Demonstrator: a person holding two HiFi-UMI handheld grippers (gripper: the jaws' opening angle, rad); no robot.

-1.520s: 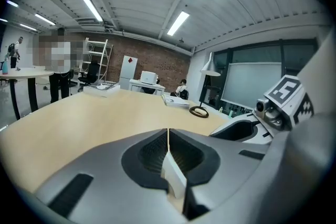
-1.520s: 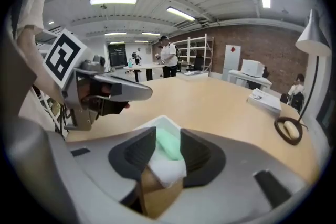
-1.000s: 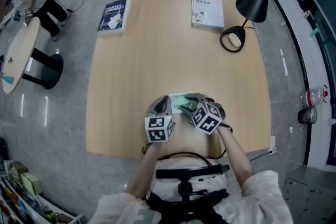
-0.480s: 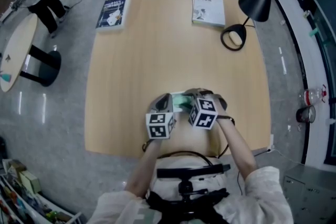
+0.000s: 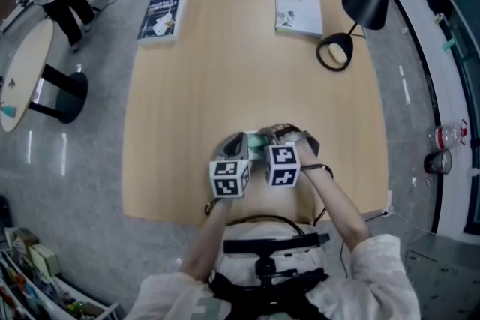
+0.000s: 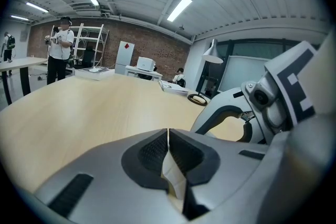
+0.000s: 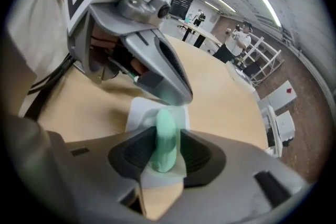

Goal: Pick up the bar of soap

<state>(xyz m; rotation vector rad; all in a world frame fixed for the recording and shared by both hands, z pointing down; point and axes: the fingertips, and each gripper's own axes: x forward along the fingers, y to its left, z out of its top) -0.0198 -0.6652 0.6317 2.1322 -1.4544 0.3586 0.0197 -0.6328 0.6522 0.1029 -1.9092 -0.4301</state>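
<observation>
My right gripper (image 7: 167,161) is clamped on the green bar of soap (image 7: 167,131), which stands on edge between its pads, low over the tabletop (image 5: 225,56). The left gripper (image 6: 168,150), tip to tip with the right one, is pinched closed on the edge of a white wrapper (image 6: 173,180) that seems to run under the soap. I would lift the right gripper straight up with a firm squeeze, since soap likely slips, while the left pins the wrapper down.
</observation>
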